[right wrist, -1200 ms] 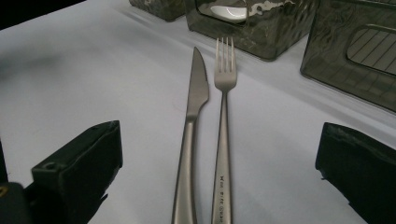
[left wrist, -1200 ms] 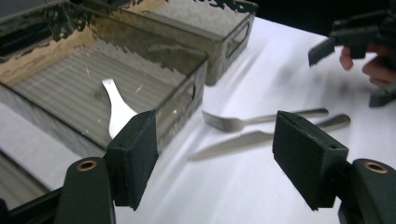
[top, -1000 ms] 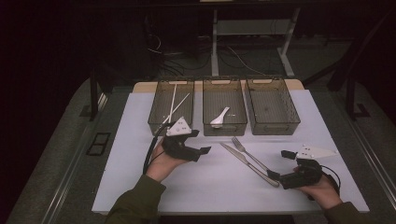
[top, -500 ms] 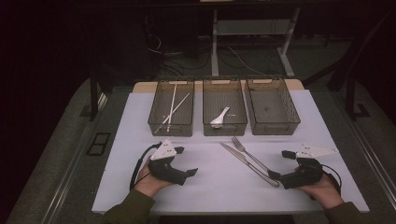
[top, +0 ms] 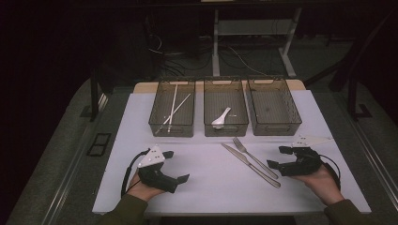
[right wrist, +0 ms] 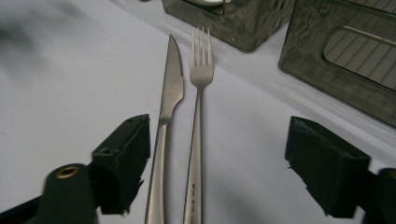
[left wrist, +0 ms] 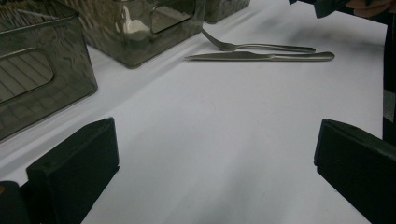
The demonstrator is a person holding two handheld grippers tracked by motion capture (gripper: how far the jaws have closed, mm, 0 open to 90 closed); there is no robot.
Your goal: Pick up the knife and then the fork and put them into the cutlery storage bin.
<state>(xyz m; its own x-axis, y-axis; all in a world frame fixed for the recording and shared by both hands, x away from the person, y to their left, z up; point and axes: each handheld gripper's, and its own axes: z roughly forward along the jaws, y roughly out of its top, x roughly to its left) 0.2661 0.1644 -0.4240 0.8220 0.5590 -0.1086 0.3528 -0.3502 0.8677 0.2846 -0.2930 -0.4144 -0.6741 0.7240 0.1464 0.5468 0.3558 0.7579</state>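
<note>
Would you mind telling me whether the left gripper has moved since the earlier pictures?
Yes. In the high view the left gripper has come back from just below the left bin toward the table's near edge, its jaws having just been opening with nothing between them.

Open white table sheet [top: 206, 178] between our two grippers; we can pass freely there. At 12 o'clock three bins [top: 225, 108] stand in a row, walling off the far edge. Knife [top: 249, 165] and fork [top: 255, 157] lie side by side at 3 o'clock of centre, handles between our right gripper's [top: 277, 157] jaws.
</note>
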